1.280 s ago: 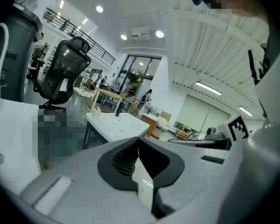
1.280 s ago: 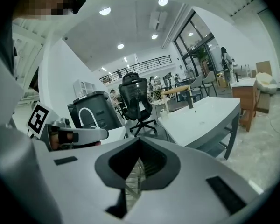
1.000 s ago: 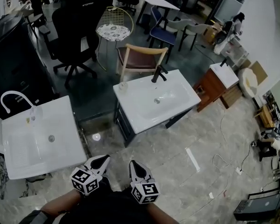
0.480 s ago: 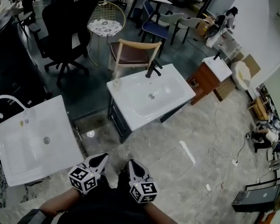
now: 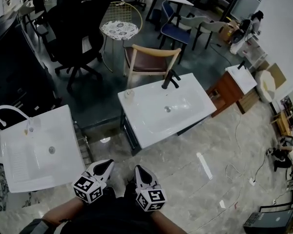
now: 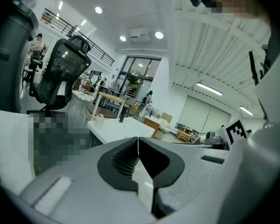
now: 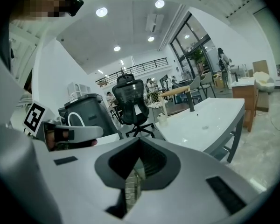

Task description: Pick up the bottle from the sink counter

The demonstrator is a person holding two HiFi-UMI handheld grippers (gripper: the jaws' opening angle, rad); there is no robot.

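Observation:
A small clear bottle (image 5: pixel 129 93) stands on the left corner of the white sink counter (image 5: pixel 151 121), which carries a black faucet (image 5: pixel 170 78). Both grippers hang low by my body, far short of the counter. My left gripper (image 5: pixel 107 165) is shut and empty. My right gripper (image 5: pixel 138 169) is beside it, also shut with nothing in it. In the left gripper view the bottle (image 6: pixel 99 117) shows far off above the shut left gripper (image 6: pixel 138 139). In the right gripper view the bottle (image 7: pixel 163 118) sits far beyond the shut right gripper (image 7: pixel 139 139).
A second white sink (image 5: pixel 36 147) with a white faucet (image 5: pixel 7 111) stands at the left. Behind the counter are a wooden chair (image 5: pixel 151 60), a black office chair (image 5: pixel 78 28) and a wire side table (image 5: pixel 119 28). Cables (image 5: pixel 234 172) lie on the marble floor at the right.
The head view swung a little left and then back, so the counter shifts in the picture. Both grippers stay low, side by side and shut.

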